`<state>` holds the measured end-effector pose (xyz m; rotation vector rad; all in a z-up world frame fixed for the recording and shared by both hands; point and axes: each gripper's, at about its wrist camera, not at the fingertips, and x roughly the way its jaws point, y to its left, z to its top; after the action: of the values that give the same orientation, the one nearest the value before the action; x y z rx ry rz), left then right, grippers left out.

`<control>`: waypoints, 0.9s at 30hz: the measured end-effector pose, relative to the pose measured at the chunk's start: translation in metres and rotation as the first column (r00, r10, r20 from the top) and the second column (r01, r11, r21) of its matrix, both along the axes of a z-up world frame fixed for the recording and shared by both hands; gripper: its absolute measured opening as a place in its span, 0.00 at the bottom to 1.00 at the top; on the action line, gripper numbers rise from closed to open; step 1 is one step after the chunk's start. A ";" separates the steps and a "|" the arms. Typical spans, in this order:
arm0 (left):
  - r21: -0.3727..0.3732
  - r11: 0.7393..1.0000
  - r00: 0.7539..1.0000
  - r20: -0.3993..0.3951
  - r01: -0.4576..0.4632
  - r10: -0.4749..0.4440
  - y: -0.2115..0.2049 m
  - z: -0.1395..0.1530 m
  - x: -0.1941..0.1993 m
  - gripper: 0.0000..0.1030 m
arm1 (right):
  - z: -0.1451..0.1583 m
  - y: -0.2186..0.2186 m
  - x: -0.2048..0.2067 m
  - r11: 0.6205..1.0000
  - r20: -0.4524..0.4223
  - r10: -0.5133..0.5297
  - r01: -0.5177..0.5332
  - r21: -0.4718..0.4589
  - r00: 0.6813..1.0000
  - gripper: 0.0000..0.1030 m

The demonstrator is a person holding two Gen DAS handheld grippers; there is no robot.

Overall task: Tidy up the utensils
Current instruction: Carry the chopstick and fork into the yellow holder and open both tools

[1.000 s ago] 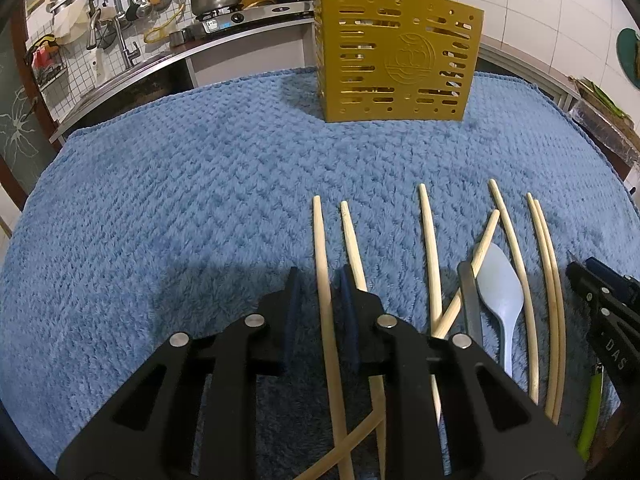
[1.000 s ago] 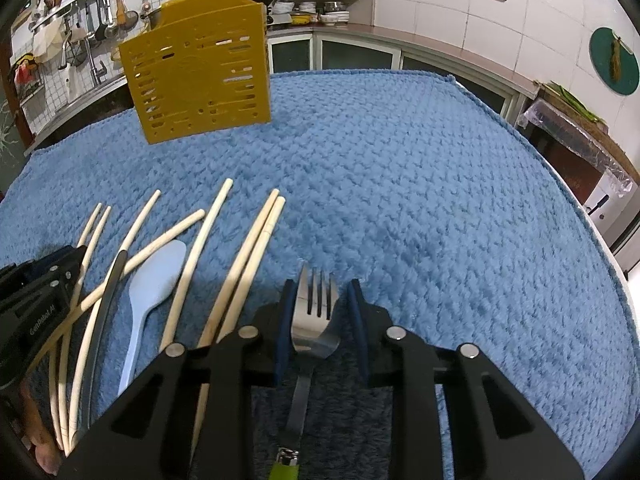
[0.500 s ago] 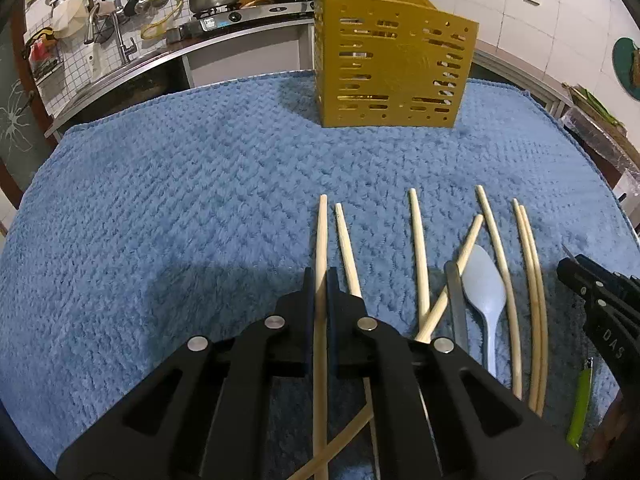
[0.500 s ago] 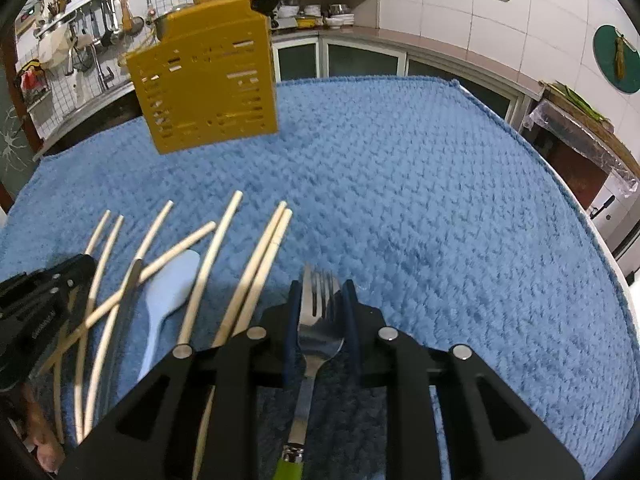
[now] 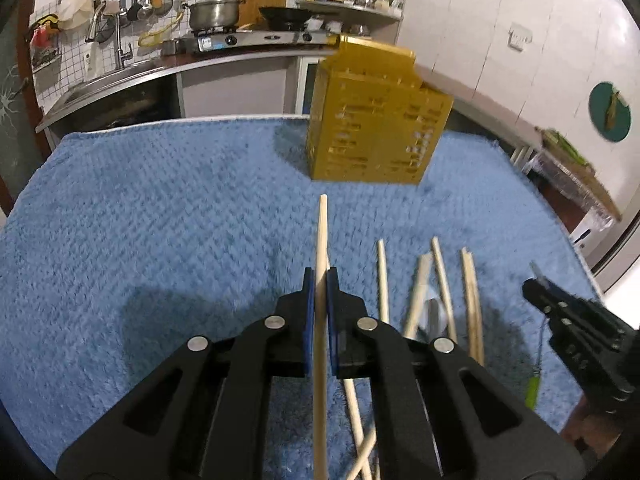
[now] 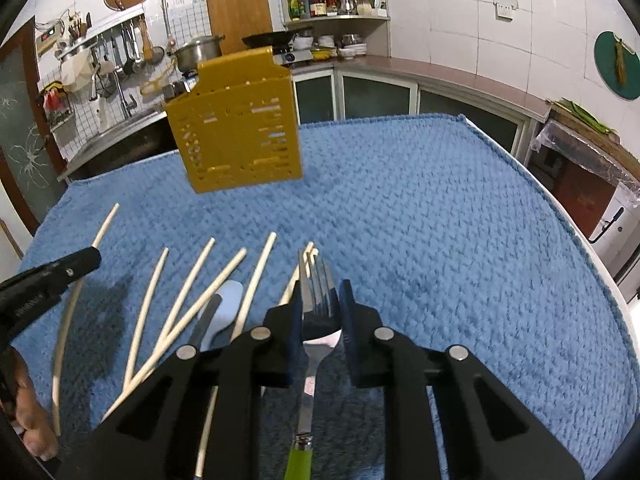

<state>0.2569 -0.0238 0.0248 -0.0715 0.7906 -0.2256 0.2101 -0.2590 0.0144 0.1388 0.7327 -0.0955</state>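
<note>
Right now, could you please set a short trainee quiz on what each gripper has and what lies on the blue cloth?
1. What does the left gripper hold?
2. True or false: the right gripper is empty.
3. The yellow basket stands: A) beyond the loose chopsticks, B) on its side, C) off the cloth.

Key: 1. A chopstick. 2. False; its closing pads press a fork. 3. A.
</note>
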 end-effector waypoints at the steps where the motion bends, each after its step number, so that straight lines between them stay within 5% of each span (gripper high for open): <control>1: -0.021 1.000 1.000 -0.001 0.010 -0.010 0.002 0.003 -0.001 0.04 | 0.001 0.000 -0.001 1.000 0.006 0.001 -0.001 0.004 1.000 0.17; 8: -0.106 0.993 0.998 0.033 0.052 -0.048 0.012 0.017 -0.007 0.04 | 0.017 0.001 -0.006 1.000 0.064 0.022 -0.023 0.020 0.998 0.15; 10: -0.099 0.993 0.997 0.050 0.056 -0.051 0.011 0.020 -0.007 0.04 | 0.022 0.001 -0.006 0.999 0.077 0.029 -0.031 0.022 0.997 0.04; 27: -0.173 0.978 0.984 0.153 0.118 -0.091 0.009 0.047 0.019 0.04 | 0.058 -0.004 0.021 0.998 0.155 0.065 -0.066 0.003 0.986 0.02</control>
<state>0.2760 -0.0150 0.0723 -0.1842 0.6285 -0.3988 0.2315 -0.2628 0.0724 0.1280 0.5819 -0.0187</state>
